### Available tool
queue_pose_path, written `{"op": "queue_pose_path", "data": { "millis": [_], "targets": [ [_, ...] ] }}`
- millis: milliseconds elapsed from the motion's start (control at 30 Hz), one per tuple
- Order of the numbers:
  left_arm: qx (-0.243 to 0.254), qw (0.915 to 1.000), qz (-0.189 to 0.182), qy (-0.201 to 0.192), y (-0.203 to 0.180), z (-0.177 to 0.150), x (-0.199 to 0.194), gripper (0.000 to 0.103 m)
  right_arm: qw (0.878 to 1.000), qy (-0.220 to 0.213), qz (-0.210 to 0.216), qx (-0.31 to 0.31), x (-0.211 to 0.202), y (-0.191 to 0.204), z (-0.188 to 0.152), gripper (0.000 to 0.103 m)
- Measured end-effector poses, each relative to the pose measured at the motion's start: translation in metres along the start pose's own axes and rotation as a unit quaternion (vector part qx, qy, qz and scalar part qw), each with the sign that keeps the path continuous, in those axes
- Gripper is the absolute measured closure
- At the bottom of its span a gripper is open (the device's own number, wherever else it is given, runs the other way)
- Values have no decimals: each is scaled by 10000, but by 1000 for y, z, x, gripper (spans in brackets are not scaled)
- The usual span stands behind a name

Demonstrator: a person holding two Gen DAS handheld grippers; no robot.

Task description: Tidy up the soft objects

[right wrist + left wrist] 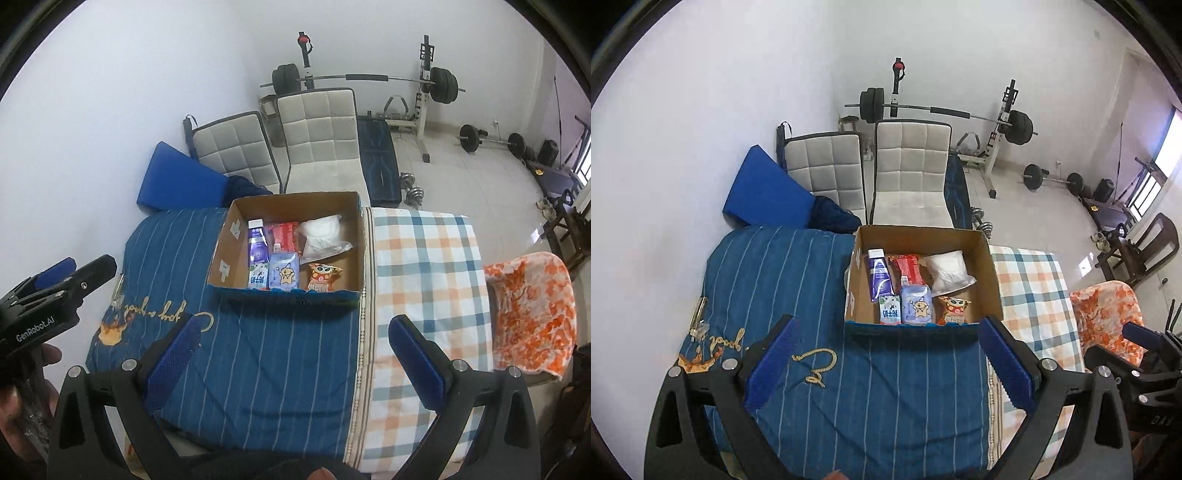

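Both of our tools hang empty above the bed. From the left wrist, our left hand-held gripper (886,354) has its blue pads spread wide over the blue striped blanket (849,387), holding nothing. Ahead, at the blanket's far edge, sits the cardboard box (991,273) with the soft things inside: a purple tube (879,275) along its left wall, a red packet (907,267) beside it, a white bag (948,269) toward the far right corner, and along the near wall a small green-white pack (889,314), a pale blue tissue pack (916,304) and an orange snack bag (955,309).

From the right wrist, our right hand-held gripper (293,345) is likewise wide apart and empty, straddling the seam between blanket and checked sheet (424,258). An orange-patterned cloth (532,314) lies at the sheet's right edge.
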State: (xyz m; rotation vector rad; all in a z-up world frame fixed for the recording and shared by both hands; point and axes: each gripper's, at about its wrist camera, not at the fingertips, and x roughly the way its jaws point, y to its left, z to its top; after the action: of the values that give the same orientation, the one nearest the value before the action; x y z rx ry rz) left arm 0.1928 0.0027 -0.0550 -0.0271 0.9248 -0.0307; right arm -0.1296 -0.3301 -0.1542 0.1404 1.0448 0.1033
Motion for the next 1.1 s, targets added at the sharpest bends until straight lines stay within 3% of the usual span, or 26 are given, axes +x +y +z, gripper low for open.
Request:
{"op": "queue_pose_path", "data": {
  "millis": [433,700,1100],
  "targets": [
    [135,9984,269,-471,-8,11,-18,4,9948,-776,-646,-105,-30,5,30,0],
    [83,9980,251,-571,-5,19,-14,4,9940,-874,-661,-19,-26,3,44,0],
    [-41,9989,242,-388,-6,14,-7,4,9947,-785,-664,-13,-16,-3,42,0]
  ]
}}
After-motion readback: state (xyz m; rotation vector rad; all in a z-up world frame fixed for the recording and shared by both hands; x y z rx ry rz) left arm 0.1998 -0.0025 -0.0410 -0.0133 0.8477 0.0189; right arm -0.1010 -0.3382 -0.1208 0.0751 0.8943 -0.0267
